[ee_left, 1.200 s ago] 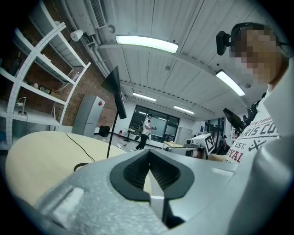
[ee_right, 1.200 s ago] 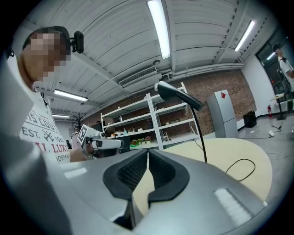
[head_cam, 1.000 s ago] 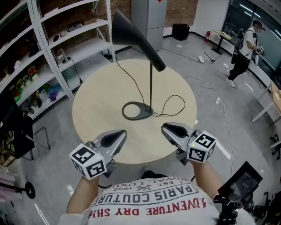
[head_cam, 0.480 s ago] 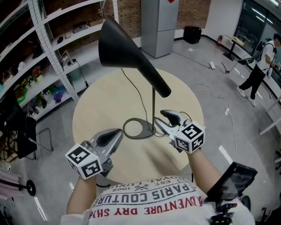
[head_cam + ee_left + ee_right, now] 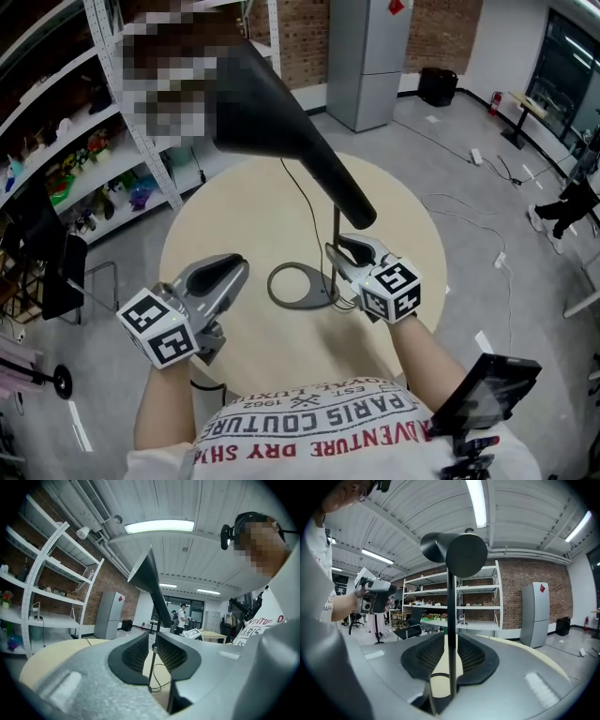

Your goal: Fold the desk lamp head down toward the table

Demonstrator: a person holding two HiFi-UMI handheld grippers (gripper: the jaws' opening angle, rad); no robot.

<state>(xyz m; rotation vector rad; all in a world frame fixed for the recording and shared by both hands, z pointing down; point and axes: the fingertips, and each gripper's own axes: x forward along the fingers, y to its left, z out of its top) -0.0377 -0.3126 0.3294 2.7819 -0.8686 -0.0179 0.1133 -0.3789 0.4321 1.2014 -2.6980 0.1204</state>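
Lamp [image 5: 281, 94], 1: black, upright on the bench [image 5: 216, 216], 1, round and pale. Cone head raised and slanting atop the stem [image 5: 336, 234]; ring base [image 5: 300, 286] near the bench's middle.

Cord [image 5: 298, 192], 1: runs from the base across the bench and over the far edge.

Grippers, 2.
- Left gripper [image 5: 228, 269]: over the bench left of the base, clear of the lamp. Jaws a narrow gap apart, just been opening, nothing between them.
- Right gripper [image 5: 343, 249]: at the stem. Jaws apart, just been closing, stem between them with a gap on each side, not clamped.

Head view only: base, cord. Right gripper view only: the gaps around the stem. Left gripper view only: a person [image 5: 182, 618] standing far off.
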